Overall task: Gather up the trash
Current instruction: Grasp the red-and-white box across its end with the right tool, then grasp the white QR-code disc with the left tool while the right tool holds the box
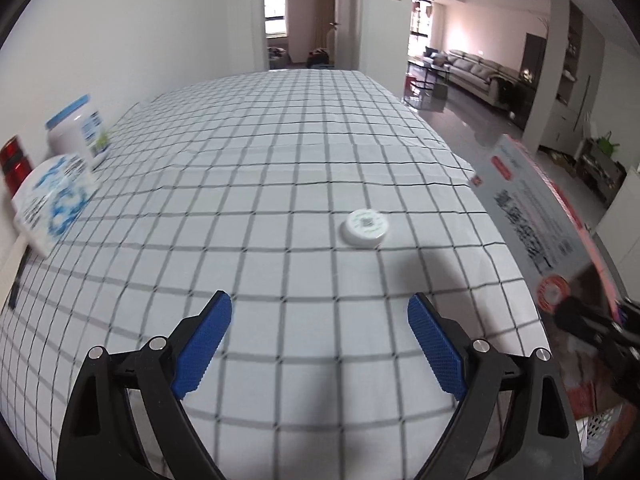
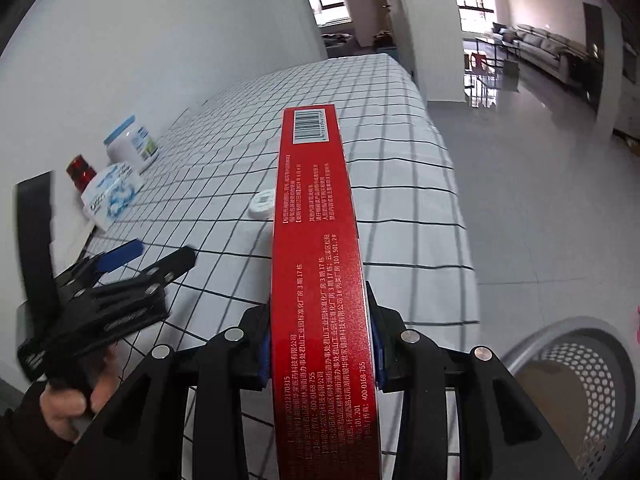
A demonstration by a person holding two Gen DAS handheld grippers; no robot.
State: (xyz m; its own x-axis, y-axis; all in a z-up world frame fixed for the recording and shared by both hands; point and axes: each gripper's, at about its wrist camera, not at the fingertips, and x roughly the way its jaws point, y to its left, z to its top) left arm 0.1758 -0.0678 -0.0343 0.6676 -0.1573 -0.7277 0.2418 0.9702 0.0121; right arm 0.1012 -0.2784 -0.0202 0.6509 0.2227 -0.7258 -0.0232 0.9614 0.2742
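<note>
Red cardboard fills the right wrist view: a long red box (image 2: 320,272) is clamped on its broad faces between the right tongs (image 2: 320,344), its barcode end pointing away over the checked table (image 2: 400,184). At about four o'clock from those tongs, off the table's edge, stands a perforated grey basket (image 2: 576,364), which looks like the place for rubbish. So the step in hand appears to be carrying the box to that basket.

The left tongs (image 1: 320,340) hover over the cloth, spread wide with nothing between the blue pads. Ahead of them, toward one o'clock, a small white round lid (image 1: 365,227) lies flat on the table, apart from everything else. At ten o'clock, by the wall, stand a white jar with a blue lid (image 1: 78,130), a blue-and-white packet (image 1: 52,200) and a red-capped bottle (image 1: 14,164), close together.

Next, I judge, the right tongs should swing over the basket's mouth and let go, keeping the long box clear of the rim. The left tongs could then reach forward and close on the lid, which sits low and may slip.
</note>
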